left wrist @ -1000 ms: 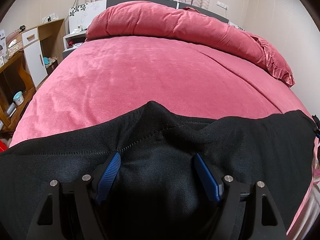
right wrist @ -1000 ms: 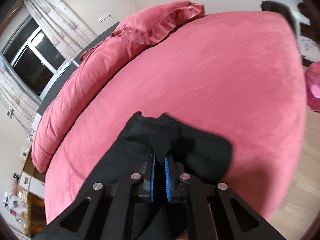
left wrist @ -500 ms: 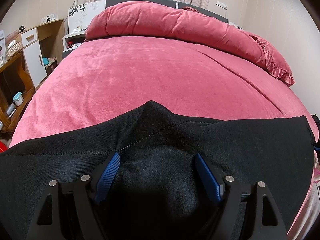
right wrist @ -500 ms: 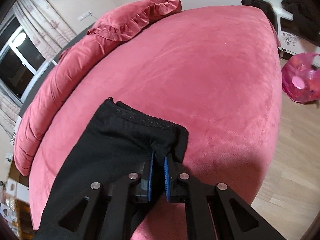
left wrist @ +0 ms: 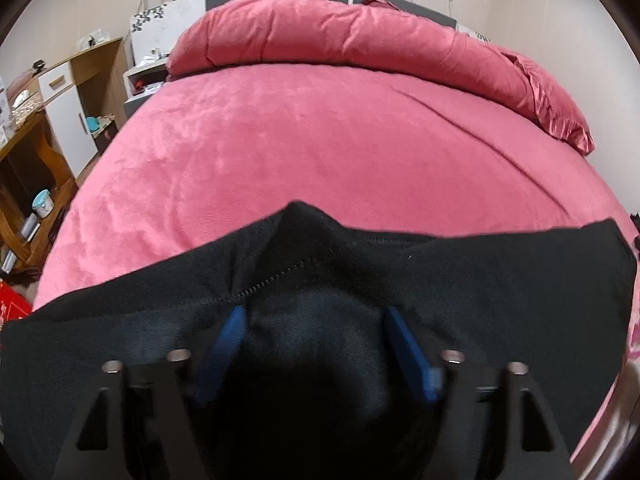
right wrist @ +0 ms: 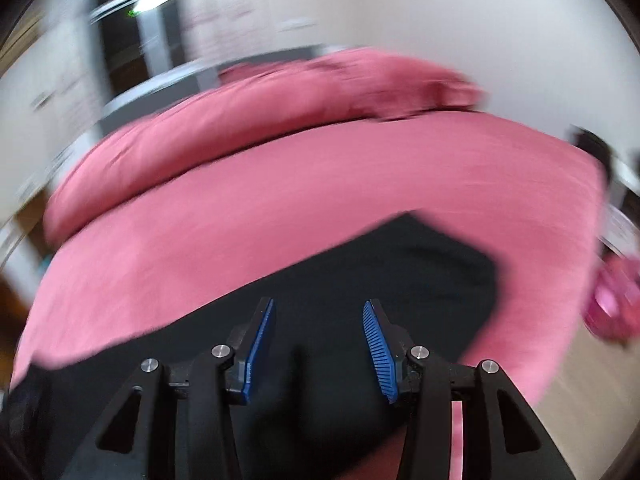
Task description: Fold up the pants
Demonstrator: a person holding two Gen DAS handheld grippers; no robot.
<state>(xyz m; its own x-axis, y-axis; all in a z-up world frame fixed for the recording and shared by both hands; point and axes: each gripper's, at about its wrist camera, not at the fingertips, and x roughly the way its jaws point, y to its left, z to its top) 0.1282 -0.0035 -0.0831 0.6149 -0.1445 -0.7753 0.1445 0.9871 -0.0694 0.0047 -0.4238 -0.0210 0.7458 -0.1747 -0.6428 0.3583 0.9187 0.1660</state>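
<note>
Black knit pants (left wrist: 460,280), matte jersey with a stitched seam running diagonally, lie spread in a wide band across the lower half of the left-wrist frame on the near edge of a bed with a pink-red plush velvety cover (left wrist: 320,152); a small peak of cloth rises at centre. Left gripper (left wrist: 316,344), black angular frame with ribbed blue pads, lower centre: jaws closing, a raised hump of the black fabric between the pads, which are partly sunk in cloth; whether they press it cannot be told. Right gripper (right wrist: 319,344), same make, lower centre of the blurred right-wrist frame: jaws opening, pads clearly apart with nothing pinched, the pants (right wrist: 400,272) lying flat beneath and beyond them, their blunt end at centre right. Rolled pink-red quilt (left wrist: 340,40), soft and bolster-shaped, along the upper frame. Wooden desk unit with white door (left wrist: 60,92), upper left. Crumpled pink plastic bag (right wrist: 616,300), right edge.
</note>
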